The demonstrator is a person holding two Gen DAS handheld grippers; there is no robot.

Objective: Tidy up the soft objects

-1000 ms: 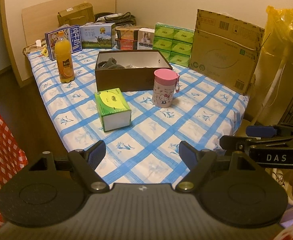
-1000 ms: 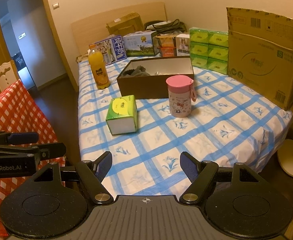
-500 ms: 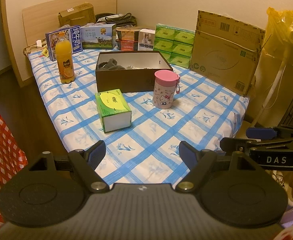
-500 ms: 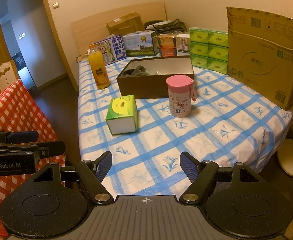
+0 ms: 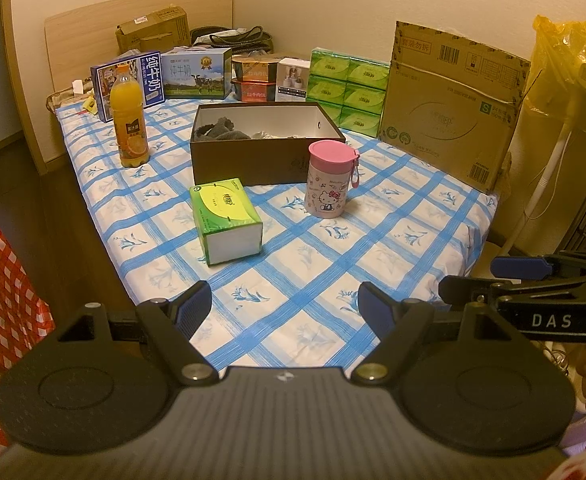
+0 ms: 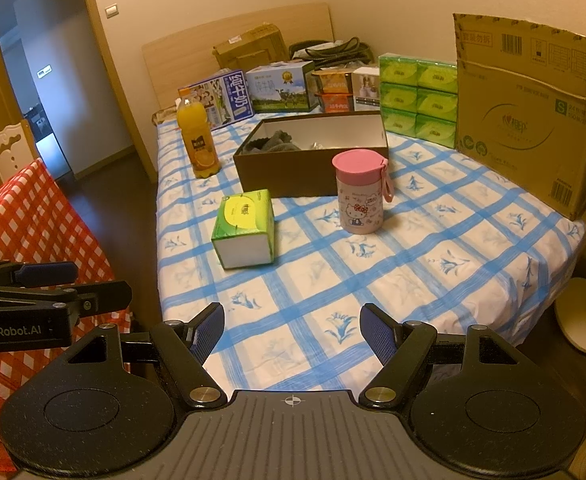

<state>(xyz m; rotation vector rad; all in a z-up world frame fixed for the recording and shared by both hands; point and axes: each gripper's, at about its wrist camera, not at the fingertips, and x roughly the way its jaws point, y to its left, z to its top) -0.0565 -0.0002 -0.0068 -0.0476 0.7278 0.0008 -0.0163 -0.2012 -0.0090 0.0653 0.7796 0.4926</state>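
A green tissue pack (image 5: 225,219) lies on the blue-checked bed cover, also in the right wrist view (image 6: 245,228). Behind it stands an open brown shoebox (image 5: 267,156) (image 6: 313,160) holding grey soft items (image 5: 223,130) (image 6: 275,141). My left gripper (image 5: 285,306) is open and empty, held over the near edge of the bed. My right gripper (image 6: 291,328) is open and empty, beside it to the right. Each gripper shows at the edge of the other's view.
A pink Hello Kitty cup (image 5: 330,178) stands right of the tissue pack. An orange juice bottle (image 5: 128,120) stands left of the shoebox. Milk cartons, stacked green tissue packs (image 5: 347,90) and a large cardboard box (image 5: 453,108) line the back. A red-checked cloth (image 6: 25,216) is left.
The left gripper has drifted slightly, so the bed scene sits a little lower in its view. Both grippers stay open and empty.
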